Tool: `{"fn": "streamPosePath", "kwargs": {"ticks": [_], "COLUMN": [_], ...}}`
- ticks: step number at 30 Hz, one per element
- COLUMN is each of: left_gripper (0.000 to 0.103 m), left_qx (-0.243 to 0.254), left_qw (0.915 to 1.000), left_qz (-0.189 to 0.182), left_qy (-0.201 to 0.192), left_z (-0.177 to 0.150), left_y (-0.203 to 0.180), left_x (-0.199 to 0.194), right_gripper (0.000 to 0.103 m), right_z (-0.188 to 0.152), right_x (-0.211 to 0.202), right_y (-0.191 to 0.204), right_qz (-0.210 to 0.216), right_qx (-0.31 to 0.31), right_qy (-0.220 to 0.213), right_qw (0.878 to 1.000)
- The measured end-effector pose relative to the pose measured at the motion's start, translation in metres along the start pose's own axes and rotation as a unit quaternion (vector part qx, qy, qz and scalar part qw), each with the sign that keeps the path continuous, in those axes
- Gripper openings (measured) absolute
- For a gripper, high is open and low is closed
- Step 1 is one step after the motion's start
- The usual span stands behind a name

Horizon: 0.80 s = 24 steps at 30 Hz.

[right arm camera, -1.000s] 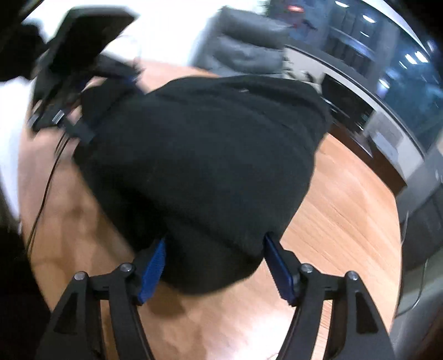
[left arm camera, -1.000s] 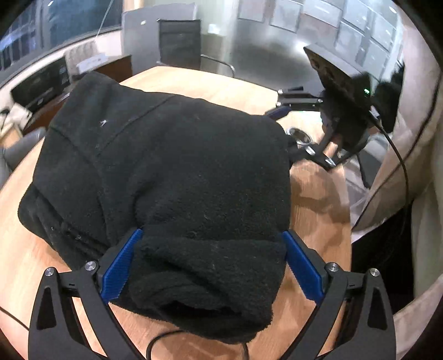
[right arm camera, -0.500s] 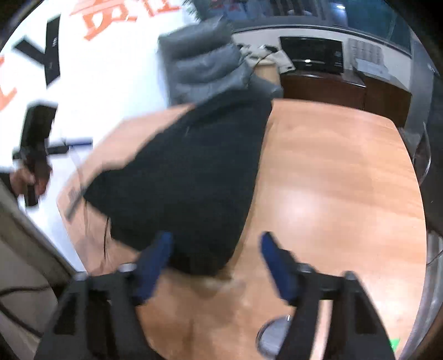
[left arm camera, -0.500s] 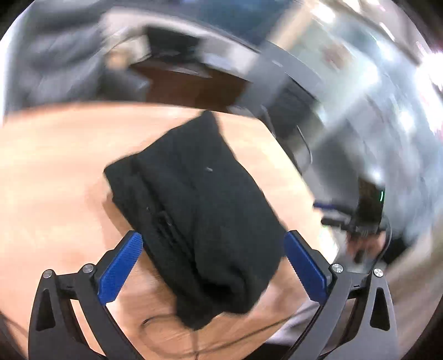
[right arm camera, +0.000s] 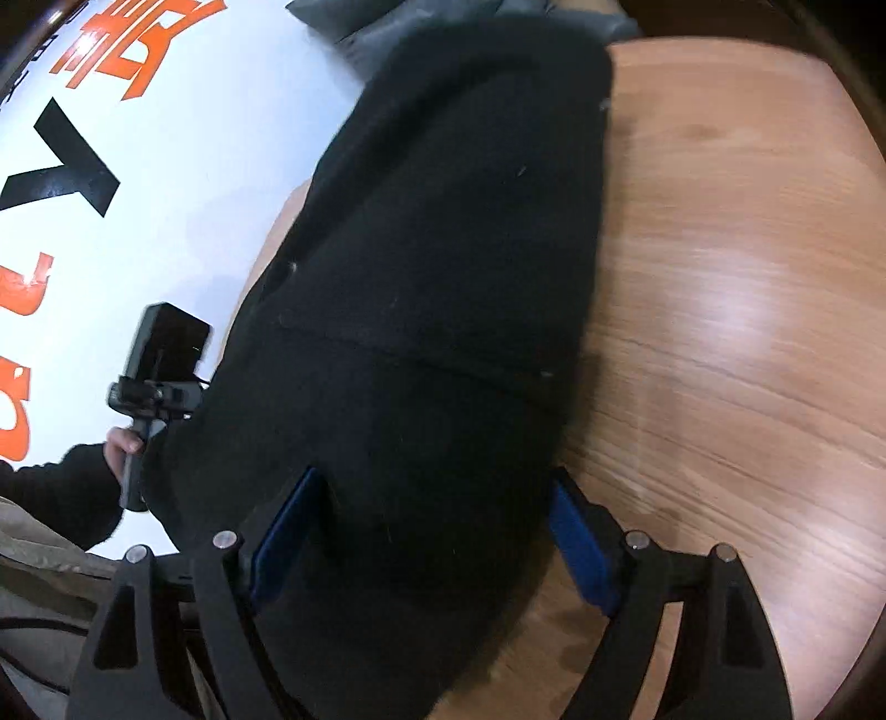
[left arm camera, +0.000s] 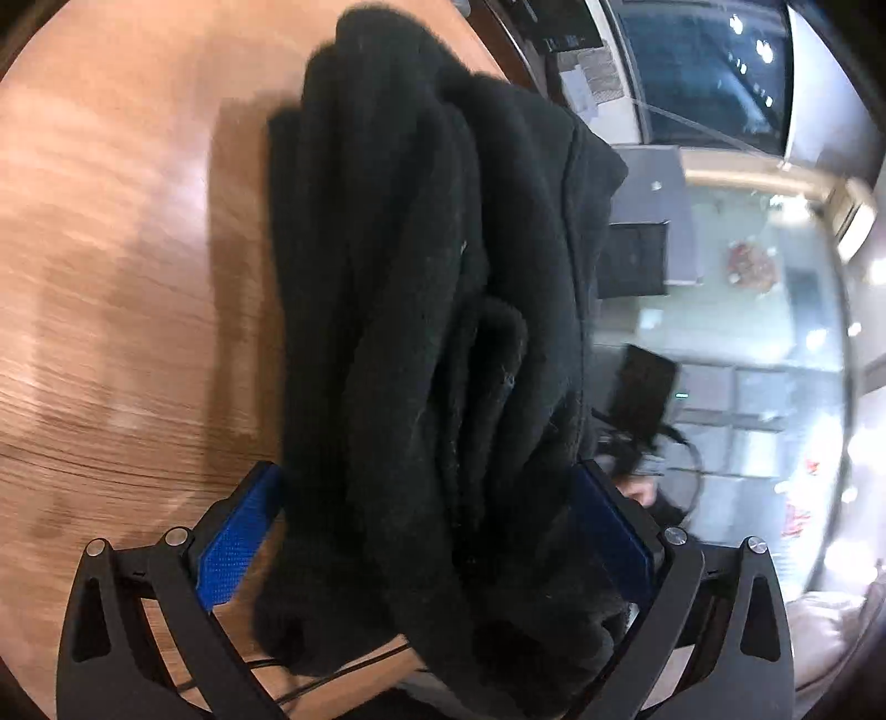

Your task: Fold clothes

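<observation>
Black fleece (left arm camera: 432, 310) soft, thick, floppy, not slippery. Left gripper (left arm camera: 426, 531) and right gripper (right arm camera: 432, 548) spread wide around bundle ends, right just widened. Best hold: thick folded edge.

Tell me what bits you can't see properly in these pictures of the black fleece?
- Black fleece: its near end is cut off by the bottom edge in both wrist views.
- Wooden table: the part under the fleece is hidden, and its grain is blurred.
- Right gripper: the fleece covers its blue pads' inner faces, so any pressing is unclear.
- Orange lettering: cut off by the frame edge.
</observation>
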<state>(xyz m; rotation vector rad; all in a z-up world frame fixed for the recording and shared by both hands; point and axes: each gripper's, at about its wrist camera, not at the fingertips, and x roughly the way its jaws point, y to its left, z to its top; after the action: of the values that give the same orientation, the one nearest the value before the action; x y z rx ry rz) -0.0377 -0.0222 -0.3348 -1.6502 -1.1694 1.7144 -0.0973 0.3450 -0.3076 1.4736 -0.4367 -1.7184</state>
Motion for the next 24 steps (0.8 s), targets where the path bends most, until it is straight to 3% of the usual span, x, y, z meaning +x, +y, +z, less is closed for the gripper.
{"fn": "streamPosePath", "kwargs": {"ticks": [4, 6, 11, 14, 19, 24], "left_gripper": [0.103, 0.103, 0.103, 0.102, 0.063, 0.06], "left_qx": [0.003, 0.01, 0.02, 0.031, 0.037, 0.059], "left_qw": [0.9996, 0.9991, 0.9975, 0.9978, 0.9983, 0.998], "left_qz": [-0.026, -0.038, -0.032, -0.019, -0.024, -0.019], "left_qy": [0.009, 0.017, 0.059, 0.056, 0.038, 0.007], "left_z": [0.0, 0.0, 0.012, 0.016, 0.017, 0.024], "left_y": [0.0, 0.002, 0.009, 0.005, 0.012, 0.007], "left_x": [0.006, 0.007, 0.026, 0.029, -0.006, -0.088], "right_gripper": [0.088, 0.084, 0.066, 0.052, 0.043, 0.039], "right_z": [-0.003, -0.006, -0.017, -0.023, -0.036, -0.032], "right_x": [0.015, 0.017, 0.023, 0.026, 0.031, 0.056], "right_y": [-0.002, -0.001, 0.004, 0.015, 0.045, 0.122], "right_qz": [0.017, 0.013, 0.004, 0.006, -0.012, -0.031], "right_qx": [0.015, 0.016, 0.02, 0.016, 0.017, -0.023], "right_qy": [-0.005, -0.01, -0.021, -0.028, -0.057, -0.082], "right_qw": [1.0, 1.0, 1.0, 0.999, 0.998, 0.996]}}
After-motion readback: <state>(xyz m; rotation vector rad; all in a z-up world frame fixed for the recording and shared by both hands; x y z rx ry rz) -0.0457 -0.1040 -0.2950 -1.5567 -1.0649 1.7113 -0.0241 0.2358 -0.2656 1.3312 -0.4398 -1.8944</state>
